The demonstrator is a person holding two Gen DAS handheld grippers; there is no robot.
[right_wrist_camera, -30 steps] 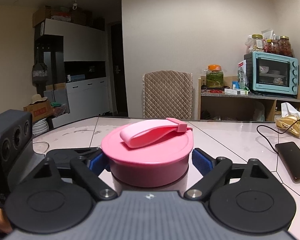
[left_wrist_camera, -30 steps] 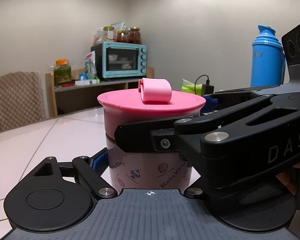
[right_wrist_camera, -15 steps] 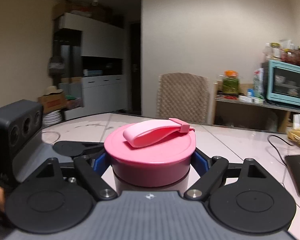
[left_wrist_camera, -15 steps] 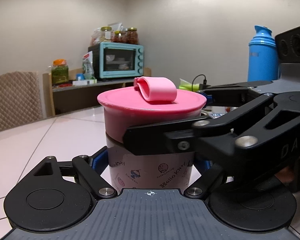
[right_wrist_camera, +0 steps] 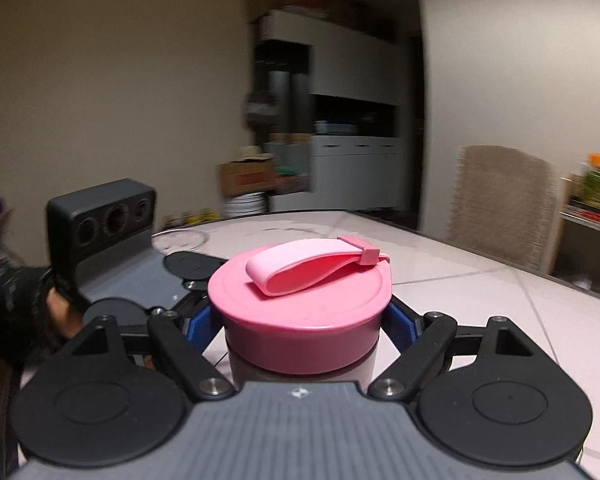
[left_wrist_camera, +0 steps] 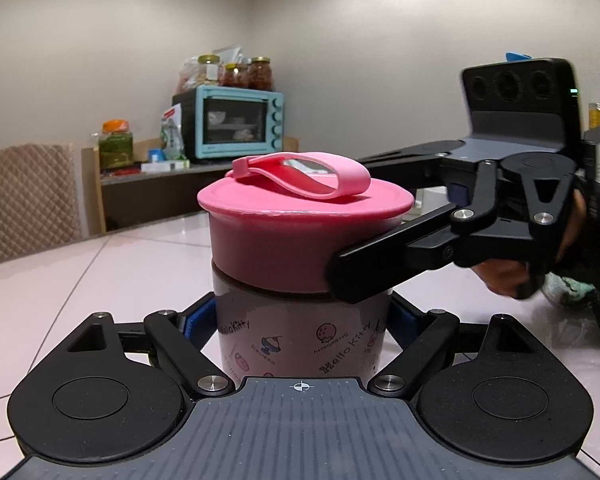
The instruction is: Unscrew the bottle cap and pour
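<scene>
Bottle: the bottle (left_wrist_camera: 300, 344) stands upright on my table (left_wrist_camera: 100, 276), printed with small cartoon figures and lettering on a pale body.
Cap: the pink cap (left_wrist_camera: 304, 236) sits on top of the bottle, level, with a dark seam line showing under its lower edge.
Strap: a pink strap (left_wrist_camera: 304, 176) lies looped flat across the cap's top, fixed at one end near the rim.
Left gripper: my left gripper (left_wrist_camera: 300, 322) is clamped on the bottle's body below the cap, a blue pad (left_wrist_camera: 196, 322) pressed against each side.
Right gripper: my right gripper (right_wrist_camera: 302, 320) is closed around the cap, its blue pads (right_wrist_camera: 400, 320) against the pink wall on both sides; seen from the left wrist, one black finger (left_wrist_camera: 384, 260) lies across the cap's lower edge.
Right hand: my hand (left_wrist_camera: 512, 276) wraps the right tool's handle to the right of the bottle.
Left hand: my other hand (right_wrist_camera: 60, 312) shows behind the left tool, at the left of the right wrist view.
Blur: the room in the right wrist view is smeared.
Background: a teal oven (left_wrist_camera: 232, 124) with jars (left_wrist_camera: 236, 72) on top stands on a shelf by the wall, a quilted chair (left_wrist_camera: 24, 196) to its left.
</scene>
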